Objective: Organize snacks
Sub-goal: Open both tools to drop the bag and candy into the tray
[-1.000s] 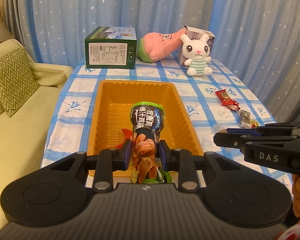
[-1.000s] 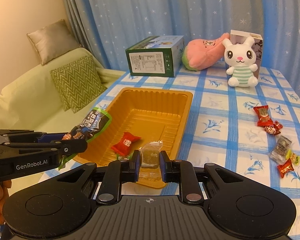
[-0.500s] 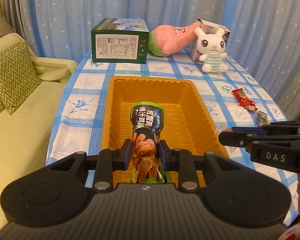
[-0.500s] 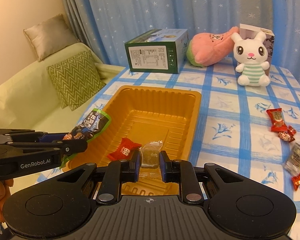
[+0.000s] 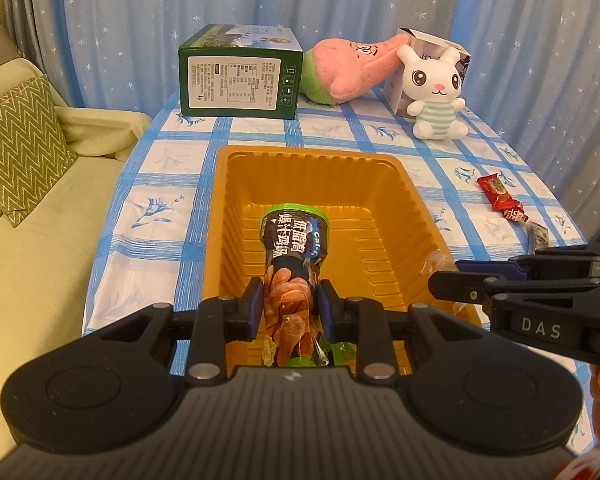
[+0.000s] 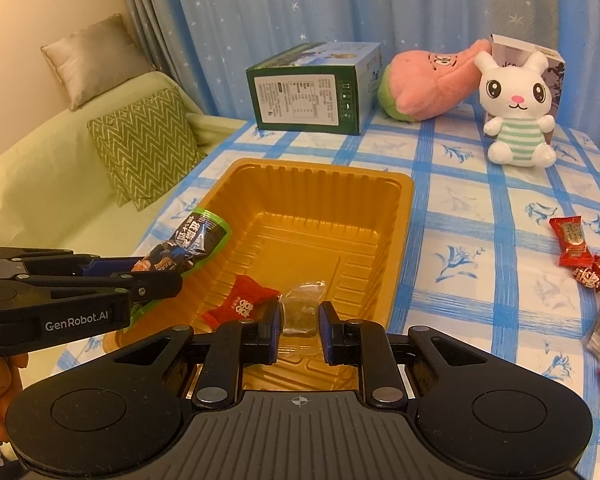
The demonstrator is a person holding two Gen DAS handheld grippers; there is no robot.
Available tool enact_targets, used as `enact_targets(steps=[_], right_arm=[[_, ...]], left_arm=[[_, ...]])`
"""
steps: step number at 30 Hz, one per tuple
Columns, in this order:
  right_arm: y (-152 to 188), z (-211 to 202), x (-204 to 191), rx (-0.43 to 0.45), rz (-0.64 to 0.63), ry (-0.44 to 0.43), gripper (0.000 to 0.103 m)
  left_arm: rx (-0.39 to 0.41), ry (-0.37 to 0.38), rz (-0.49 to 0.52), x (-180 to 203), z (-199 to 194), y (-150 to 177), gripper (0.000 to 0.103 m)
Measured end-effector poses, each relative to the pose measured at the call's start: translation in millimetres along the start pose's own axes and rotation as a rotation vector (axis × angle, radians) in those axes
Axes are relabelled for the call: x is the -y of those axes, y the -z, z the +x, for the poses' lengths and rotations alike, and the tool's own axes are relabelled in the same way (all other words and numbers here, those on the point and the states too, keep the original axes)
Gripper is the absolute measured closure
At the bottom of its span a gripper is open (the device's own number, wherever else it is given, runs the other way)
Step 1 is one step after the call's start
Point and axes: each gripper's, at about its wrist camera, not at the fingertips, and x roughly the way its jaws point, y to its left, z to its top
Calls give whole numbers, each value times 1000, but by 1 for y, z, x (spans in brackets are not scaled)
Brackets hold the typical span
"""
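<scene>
- The orange tray [image 6: 400, 216] sat on the blue-checked tablecloth [image 6: 480, 200], with a red candy [image 6: 240, 304] lying on its floor near the front.
- The left gripper [image 5: 290, 306] was clamped on a dark snack packet with a green edge [image 5: 294, 240], held over the tray's near end.
- The right gripper [image 6: 300, 320] was closed tight on a small clear-wrapped sweet [image 6: 300, 308], just above the tray beside the red candy.
- More wrapped snacks [image 6: 580, 256] lay loose on the cloth to the right, well apart from the tray.
- Behind the tray stood a green box [image 5: 240, 74], a pink plush [image 5: 348, 70] and a white rabbit toy [image 5: 436, 96].
</scene>
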Motion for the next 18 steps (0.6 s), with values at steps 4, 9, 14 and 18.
enact_targets(steps=[4, 9, 14, 18], right_arm=[[-1, 5, 1, -5, 0, 1, 83], [-3, 10, 1, -9, 2, 5, 83], [-2, 13, 3, -12, 7, 7, 83], [-2, 14, 4, -15, 12, 4, 83]], left_arm=[[-3, 1, -2, -2, 5, -1, 77], [-8, 1, -8, -5, 12, -3, 77], [-14, 3, -12, -6, 19, -3, 77], [-12, -22, -21, -7, 24, -2, 67]])
